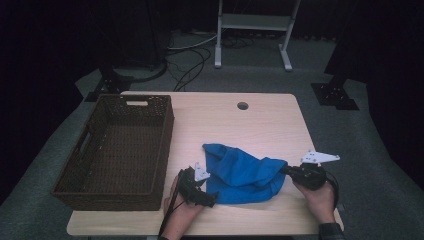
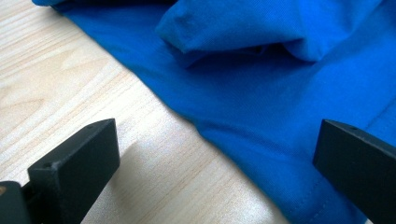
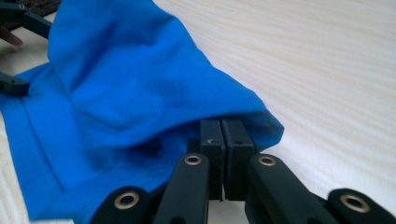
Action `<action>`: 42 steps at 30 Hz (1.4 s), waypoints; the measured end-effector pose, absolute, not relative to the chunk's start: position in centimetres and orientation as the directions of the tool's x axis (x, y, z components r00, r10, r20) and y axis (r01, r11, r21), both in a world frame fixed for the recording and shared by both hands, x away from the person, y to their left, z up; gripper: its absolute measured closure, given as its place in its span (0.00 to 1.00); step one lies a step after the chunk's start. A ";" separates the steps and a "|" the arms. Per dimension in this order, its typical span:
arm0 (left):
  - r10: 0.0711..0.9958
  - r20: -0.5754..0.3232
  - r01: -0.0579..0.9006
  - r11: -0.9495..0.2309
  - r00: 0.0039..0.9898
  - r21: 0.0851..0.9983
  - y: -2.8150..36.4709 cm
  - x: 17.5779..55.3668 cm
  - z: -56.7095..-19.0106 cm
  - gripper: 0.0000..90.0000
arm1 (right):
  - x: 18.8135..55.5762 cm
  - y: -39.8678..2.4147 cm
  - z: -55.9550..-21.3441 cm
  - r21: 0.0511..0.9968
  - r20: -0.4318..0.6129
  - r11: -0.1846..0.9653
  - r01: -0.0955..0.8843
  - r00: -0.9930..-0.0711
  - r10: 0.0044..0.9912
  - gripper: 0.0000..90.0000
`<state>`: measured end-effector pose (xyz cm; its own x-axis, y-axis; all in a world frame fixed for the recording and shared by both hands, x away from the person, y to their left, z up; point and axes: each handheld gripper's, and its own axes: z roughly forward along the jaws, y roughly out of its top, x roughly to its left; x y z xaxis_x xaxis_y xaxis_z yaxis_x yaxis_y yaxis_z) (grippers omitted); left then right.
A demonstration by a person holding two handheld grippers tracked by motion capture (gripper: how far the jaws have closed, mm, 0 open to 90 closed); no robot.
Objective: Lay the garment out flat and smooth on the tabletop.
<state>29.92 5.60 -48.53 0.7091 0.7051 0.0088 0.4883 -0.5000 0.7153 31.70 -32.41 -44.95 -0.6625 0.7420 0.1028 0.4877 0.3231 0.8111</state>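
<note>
Blue cloth lies rumpled on the table between the two grippers, well right of the empty basket.

Right gripper: jaws pressed fully together, a fold of the cloth's right edge pinched between the pads and draping over their tips. The bite looks shallow, near the hem.

Left gripper: jaws spread wide, nothing held. One finger sits over bare wood, the other finger over the cloth; the near hem runs diagonally between them.

Risks, as judged:
- A thin pinch on the right could slip out if the cloth is pulled or lifted before the left side is secured
- If the left jaws close where they stand, they may catch one layer only, or scrape the table and miss the hem
- A one-sided lift would let the loose half drag and bunch, possibly snagging on the basket rim
</note>
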 end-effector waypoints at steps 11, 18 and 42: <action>0.706 0.010 0.488 -0.500 0.708 0.716 5.6 29.9 -48.5 0.00 | 29.6 -33.6 -46.4 0.780 0.115 0.329 0.532 -0.638 0.761 0.96; 0.709 0.010 0.490 -0.498 0.705 0.715 5.6 29.9 -48.5 0.00 | 29.0 -34.1 -46.5 0.782 0.144 0.305 0.544 -0.634 0.760 0.83; 0.709 0.010 0.490 -0.498 0.705 0.715 5.6 29.9 -48.5 0.00 | 30.7 -30.0 -47.8 0.758 0.042 0.418 0.500 -0.678 0.734 0.83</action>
<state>29.93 5.59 -48.53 0.7054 0.7087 0.0100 0.4904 -0.4982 0.7151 30.68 -30.04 -47.78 -0.6778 0.7340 0.0422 0.5004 0.4185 0.7579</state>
